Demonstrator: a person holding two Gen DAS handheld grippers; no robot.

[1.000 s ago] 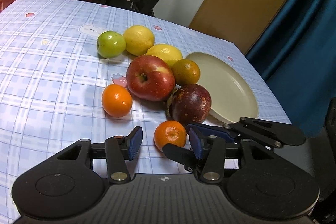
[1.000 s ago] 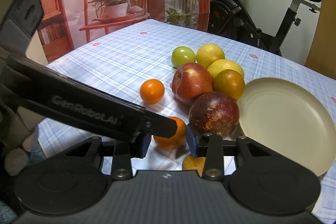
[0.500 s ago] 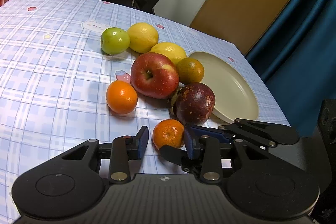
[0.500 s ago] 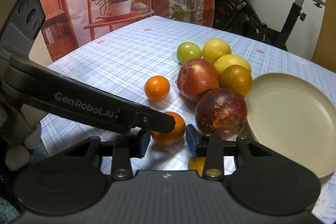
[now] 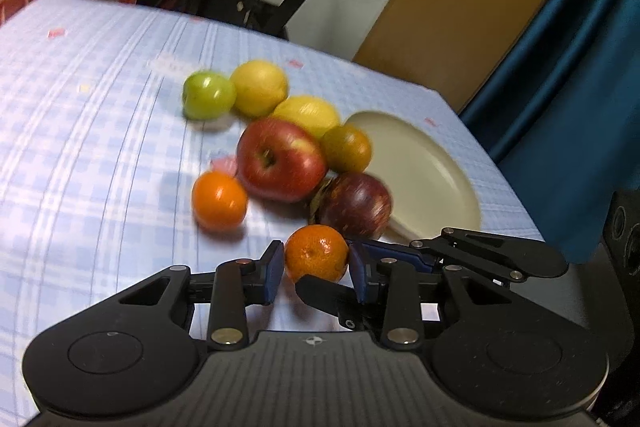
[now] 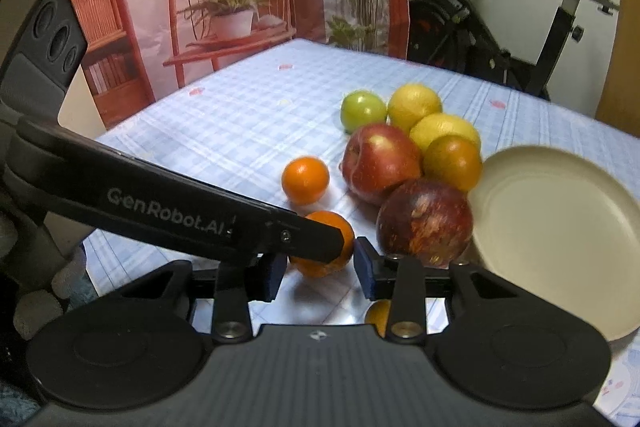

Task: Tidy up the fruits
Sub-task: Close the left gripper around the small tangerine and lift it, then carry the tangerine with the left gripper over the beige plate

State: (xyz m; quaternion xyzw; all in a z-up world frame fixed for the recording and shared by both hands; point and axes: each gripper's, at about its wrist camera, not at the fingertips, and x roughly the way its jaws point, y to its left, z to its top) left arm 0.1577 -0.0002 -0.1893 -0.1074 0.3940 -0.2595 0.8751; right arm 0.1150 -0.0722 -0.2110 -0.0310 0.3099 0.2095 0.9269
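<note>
A small mandarin [image 5: 317, 253] sits between the blue pads of my left gripper [image 5: 316, 269], which has closed on it; it also shows in the right wrist view [image 6: 325, 245], half hidden behind the left gripper's finger. My right gripper [image 6: 320, 273] is open and empty just behind that mandarin. Beyond lie a dark red apple [image 5: 355, 205], a red apple [image 5: 280, 159], an orange [image 5: 219, 201], a greenish orange [image 5: 346, 149], two lemons [image 5: 260, 87] and a green apple [image 5: 208, 95]. A cream plate [image 5: 424, 167] lies empty at the right.
The fruit lies on a blue checked tablecloth [image 5: 100, 147]. The table's right edge runs past the plate, with a blue curtain [image 5: 580, 67] beyond. An exercise bike [image 6: 500, 27] stands behind the table. A yellow fruit [image 6: 378, 315] shows under the right gripper.
My left gripper moved forward and its pads closed onto the mandarin. The right gripper moved slightly closer to the fruit and stayed open.
</note>
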